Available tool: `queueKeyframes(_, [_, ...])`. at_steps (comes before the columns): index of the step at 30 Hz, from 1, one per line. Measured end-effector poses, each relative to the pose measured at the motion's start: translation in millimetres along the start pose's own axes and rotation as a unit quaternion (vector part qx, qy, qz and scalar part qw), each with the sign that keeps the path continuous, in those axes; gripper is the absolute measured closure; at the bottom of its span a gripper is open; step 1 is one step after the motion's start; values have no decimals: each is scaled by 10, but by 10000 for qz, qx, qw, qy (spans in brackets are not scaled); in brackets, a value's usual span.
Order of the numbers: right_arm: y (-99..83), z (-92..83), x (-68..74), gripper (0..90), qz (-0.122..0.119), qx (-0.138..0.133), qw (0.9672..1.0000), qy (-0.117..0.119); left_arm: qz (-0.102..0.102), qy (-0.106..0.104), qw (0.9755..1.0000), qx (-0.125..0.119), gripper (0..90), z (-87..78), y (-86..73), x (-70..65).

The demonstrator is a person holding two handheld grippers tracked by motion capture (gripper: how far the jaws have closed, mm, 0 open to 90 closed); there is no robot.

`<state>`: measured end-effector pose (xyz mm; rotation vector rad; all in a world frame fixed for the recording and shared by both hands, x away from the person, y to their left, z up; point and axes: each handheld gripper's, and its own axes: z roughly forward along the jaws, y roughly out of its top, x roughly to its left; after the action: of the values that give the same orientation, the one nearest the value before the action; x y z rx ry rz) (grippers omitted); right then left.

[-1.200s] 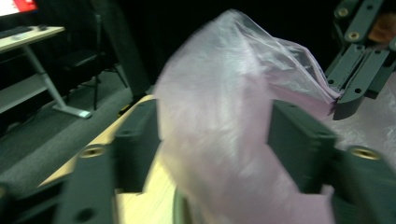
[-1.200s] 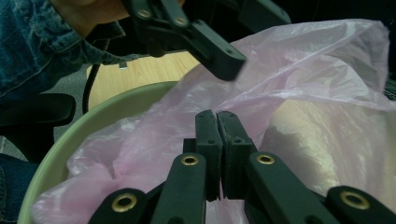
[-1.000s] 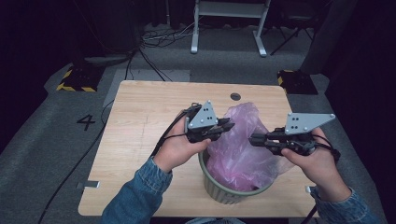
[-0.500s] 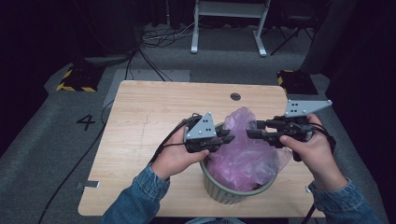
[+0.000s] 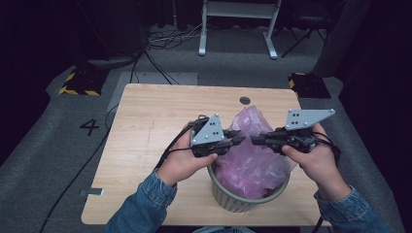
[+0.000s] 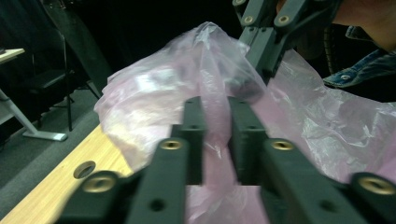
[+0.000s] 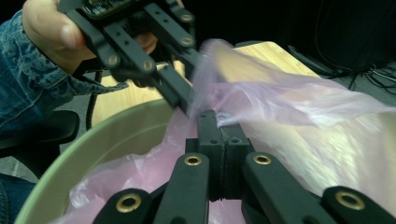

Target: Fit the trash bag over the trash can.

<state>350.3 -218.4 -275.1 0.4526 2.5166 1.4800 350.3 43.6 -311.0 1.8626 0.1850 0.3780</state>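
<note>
On the table [image 5: 145, 121] stands a green bin [image 5: 233, 199] holding a pink plastic bag [image 5: 252, 165]. Both the left gripper [image 5: 241, 141] and the right gripper [image 5: 253, 140], having just closed further, pinch the bag's film above it.

Bin at my near edge, bag rising out of it, my two grippers meeting above.

The bin [image 5: 248, 196] stands on the table [image 5: 160, 126] at its near edge, right of the middle, and the bag [image 5: 252, 160] sits in it, its top billowing up past the rim toward the far side. My left gripper [image 5: 239, 141] comes in from the left above the bin, my right gripper [image 5: 256, 140] from the right (tips close together over the bag), each with a fold of bag between its jaws. A hole [image 5: 245, 100] lies in the tabletop behind the bag. Beyond the table, on the floor, stands a frame [image 5: 238, 29].
</note>
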Motion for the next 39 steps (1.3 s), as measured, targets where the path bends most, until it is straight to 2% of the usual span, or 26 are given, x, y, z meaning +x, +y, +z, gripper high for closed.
queueKeyframes(3, [-63,-80,-42,900,71,-18,9999,-107,-106,27,9999,-131,874,-83,-53,33])
queueKeyframes(7, [-203,-239,-125,900,267,-46,9994,-223,-220,89,9995,-203,877,-199,-156,68])
queueKeyframes(13, [-383,-451,-170,900,489,-124,9981,-365,-430,231,9984,-293,879,-376,-329,99])
queueKeyframes(22, [-649,-793,-127,900,727,-211,9955,-566,-423,309,9980,-343,879,-592,-542,35])
queueKeyframes(29, [-879,-940,-138,900,955,-163,9932,-651,-430,299,9980,-346,877,-691,-700,-8])
queueKeyframes(35, [-1095,-1055,-159,900,1179,-177,9899,-761,-509,521,9969,-297,875,-792,-833,-2])
queueKeyframes(39, [-1210,-1131,-155,900,1288,-168,9880,-837,-590,540,9965,-259,875,-835,-930,1])
